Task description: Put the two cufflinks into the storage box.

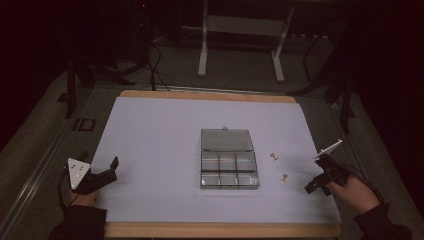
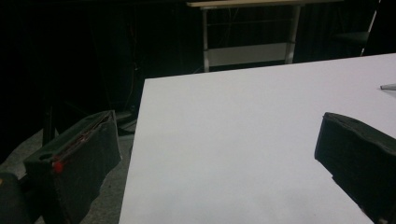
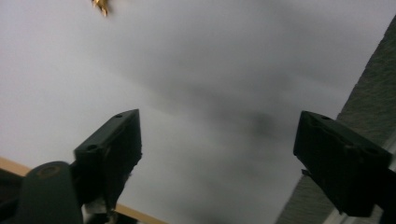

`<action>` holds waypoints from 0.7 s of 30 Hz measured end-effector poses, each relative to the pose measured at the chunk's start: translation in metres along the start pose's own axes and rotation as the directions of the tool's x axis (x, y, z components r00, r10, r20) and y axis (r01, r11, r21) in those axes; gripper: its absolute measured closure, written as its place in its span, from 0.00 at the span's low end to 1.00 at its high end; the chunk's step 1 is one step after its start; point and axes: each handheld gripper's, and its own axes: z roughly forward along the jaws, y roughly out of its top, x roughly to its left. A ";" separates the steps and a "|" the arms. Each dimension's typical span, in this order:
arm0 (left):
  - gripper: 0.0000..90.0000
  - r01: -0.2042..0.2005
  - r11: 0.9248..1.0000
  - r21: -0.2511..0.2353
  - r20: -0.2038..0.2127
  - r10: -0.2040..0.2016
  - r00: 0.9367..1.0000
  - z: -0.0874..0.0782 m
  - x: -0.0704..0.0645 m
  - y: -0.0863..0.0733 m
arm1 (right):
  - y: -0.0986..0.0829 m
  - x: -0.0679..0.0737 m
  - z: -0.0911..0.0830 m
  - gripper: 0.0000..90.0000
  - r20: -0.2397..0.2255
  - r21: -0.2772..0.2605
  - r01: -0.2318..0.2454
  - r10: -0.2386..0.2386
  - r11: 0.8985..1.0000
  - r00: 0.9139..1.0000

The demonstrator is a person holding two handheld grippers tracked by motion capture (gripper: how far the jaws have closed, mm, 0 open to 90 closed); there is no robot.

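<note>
Both grippers sit idle at the near corners of the white table sheet (image 1: 160,130), and I read this as the start of a pick-and-sort job. On my right gripper (image 1: 316,185) the jaws stand spread with nothing between them, tilted down over the sheet near the table's right edge. On my left gripper (image 1: 107,172) the jaws are likewise wide apart and empty, resting by the left edge, well apart from everything else.

What I take to be the work lies between them: a clear plastic compartment box (image 1: 229,172) with its lid folded open toward the far side, sitting mid-table, and two small brass-coloured fasteners on the sheet to its right. The nearer small brass piece (image 1: 284,177) lies near my right gripper; the farther brass piece (image 1: 274,157) sits beyond it, just beside the box. I cannot tell whether any compartment holds anything.

My judgement: no piece is picked yet. Next I would swing the right gripper forward and left over the nearer piece, lower until the jaws straddle it, and close gently, since something that tiny could easily skid away.
</note>
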 end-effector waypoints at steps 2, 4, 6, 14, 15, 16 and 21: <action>0.00 0.001 1.000 0.000 0.000 -0.001 1.000 0.000 0.000 0.000 | 0.000 0.001 0.000 0.19 -0.013 0.015 0.014 -0.014 1.000 1.000; 0.00 0.000 1.000 0.000 0.000 0.000 1.000 0.000 0.000 0.000 | -0.001 0.002 0.001 0.19 -0.022 0.047 0.028 -0.027 0.999 0.999; 0.00 0.001 1.000 0.000 -0.001 -0.001 1.000 0.000 0.000 0.000 | -0.001 0.003 0.002 0.19 -0.025 0.082 0.038 -0.036 0.996 0.999; 0.00 0.001 1.000 0.000 -0.001 -0.001 1.000 0.000 0.000 0.000 | -0.005 0.010 0.008 0.19 -0.066 0.204 0.122 -0.110 0.971 0.992; 0.00 0.001 1.000 0.000 -0.001 -0.001 1.000 0.000 0.000 0.000 | -0.006 0.012 0.009 0.19 -0.076 0.220 0.142 -0.128 0.965 0.989; 0.00 0.001 1.000 0.000 -0.001 -0.001 1.000 0.000 0.000 0.000 | -0.006 0.013 0.010 0.19 -0.091 0.229 0.166 -0.149 0.959 0.985; 0.00 0.001 1.000 0.000 -0.001 -0.001 1.000 0.000 0.000 0.000 | -0.011 0.028 0.012 0.24 -0.141 0.231 0.323 -0.296 0.918 0.945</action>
